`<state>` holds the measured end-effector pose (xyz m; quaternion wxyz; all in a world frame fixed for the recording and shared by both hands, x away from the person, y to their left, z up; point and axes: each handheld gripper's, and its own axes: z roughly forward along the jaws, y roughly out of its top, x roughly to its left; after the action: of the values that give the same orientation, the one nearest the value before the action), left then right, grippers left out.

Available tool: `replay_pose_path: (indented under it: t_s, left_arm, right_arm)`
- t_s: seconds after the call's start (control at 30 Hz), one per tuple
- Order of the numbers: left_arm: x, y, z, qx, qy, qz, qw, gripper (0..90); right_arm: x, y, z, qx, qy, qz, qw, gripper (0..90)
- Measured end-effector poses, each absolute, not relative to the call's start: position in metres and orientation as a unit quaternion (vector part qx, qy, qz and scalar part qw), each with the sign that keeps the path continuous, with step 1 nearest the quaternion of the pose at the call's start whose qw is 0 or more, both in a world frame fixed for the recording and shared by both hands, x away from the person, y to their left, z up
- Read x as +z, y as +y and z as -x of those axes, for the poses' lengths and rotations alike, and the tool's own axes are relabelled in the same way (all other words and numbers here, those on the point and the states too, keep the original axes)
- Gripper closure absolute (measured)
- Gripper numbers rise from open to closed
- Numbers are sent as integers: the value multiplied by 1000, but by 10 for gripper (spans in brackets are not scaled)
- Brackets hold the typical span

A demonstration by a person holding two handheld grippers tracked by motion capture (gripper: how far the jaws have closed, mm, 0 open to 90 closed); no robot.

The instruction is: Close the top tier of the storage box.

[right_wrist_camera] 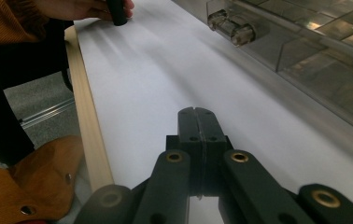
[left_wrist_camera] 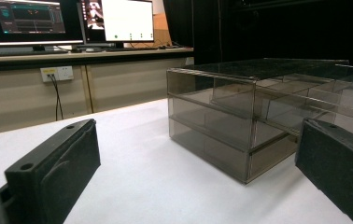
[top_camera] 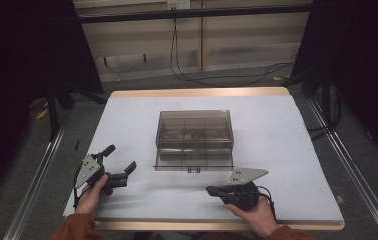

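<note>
A smoky clear plastic drawer box [top_camera: 194, 140] stands mid-table on the white mat [top_camera: 137, 115], its lower drawer pulled a little toward me, with a small handle [top_camera: 193, 170] at the front. In the left gripper view the box [left_wrist_camera: 240, 121] stands ahead and to the right. My left gripper [top_camera: 121, 159] is held at the front left, open wide and empty, and its two black pads [left_wrist_camera: 53, 172] stand far apart. At the front right my right gripper [top_camera: 210, 190] is shut on nothing and points left along the table's front. The drawer handle [right_wrist_camera: 233, 28] is at the top of the right gripper view.
The wooden table edge [right_wrist_camera: 88, 126] runs just in front of the grippers. Black curtains [top_camera: 27, 45] flank the table, and cables [top_camera: 217, 75] lie on the floor behind it. Monitors [left_wrist_camera: 67, 21] stand on a desk beyond.
</note>
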<state>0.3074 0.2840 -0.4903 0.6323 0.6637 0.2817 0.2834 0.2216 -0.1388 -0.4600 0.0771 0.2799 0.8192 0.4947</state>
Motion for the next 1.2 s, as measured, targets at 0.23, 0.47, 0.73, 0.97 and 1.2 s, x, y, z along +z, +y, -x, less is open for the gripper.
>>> replay_pose_path:
  t_s: [0.23, 0.47, 0.73, 0.97, 1.2]
  left_arm:
    - [-491, 284, -307, 283, 282, -661, 635, 0]
    - [-491, 284, -306, 282, 283, -659, 637, 0]
    - [-491, 284, -306, 286, 281, -659, 636, 0]
    - [-491, 283, -306, 282, 282, -659, 638, 0]
    - [-491, 284, -307, 284, 281, -661, 635, 0]
  right_arm:
    - [-459, -132, -224, 497, 819, -276, 78, 900]
    - [-455, -122, -231, 503, 818, -267, 86, 900]
    - [-456, -110, -239, 506, 817, -260, 95, 900]
    - [-450, -105, -250, 506, 818, -253, 102, 900]
    - [-452, -107, -255, 505, 816, -259, 108, 900]
